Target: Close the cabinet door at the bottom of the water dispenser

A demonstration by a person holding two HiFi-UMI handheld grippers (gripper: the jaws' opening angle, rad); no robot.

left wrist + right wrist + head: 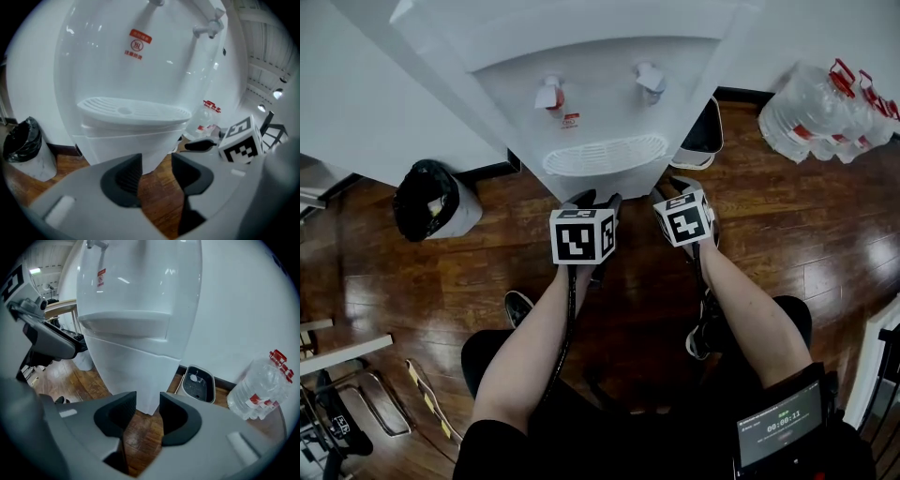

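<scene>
The white water dispenser (609, 84) stands ahead of me, with two taps and a ribbed drip tray (605, 155). In the head view its lower cabinet is hidden under the tray. The cabinet door (136, 150) (136, 371) shows in both gripper views as a flat white panel lying flush with the body. My left gripper (598, 199) (156, 171) hovers just in front of the tray, open and empty. My right gripper (673, 186) (148, 408) is beside it on the right, open with a narrower gap and only floor between its pads.
A bin lined with a black bag (431, 197) stands left of the dispenser. A grey container (703, 131) (198, 381) sits at its right side. Large water bottles (830, 112) (262, 385) lie further right. The floor is dark wood, and my shoes (517, 305) are below.
</scene>
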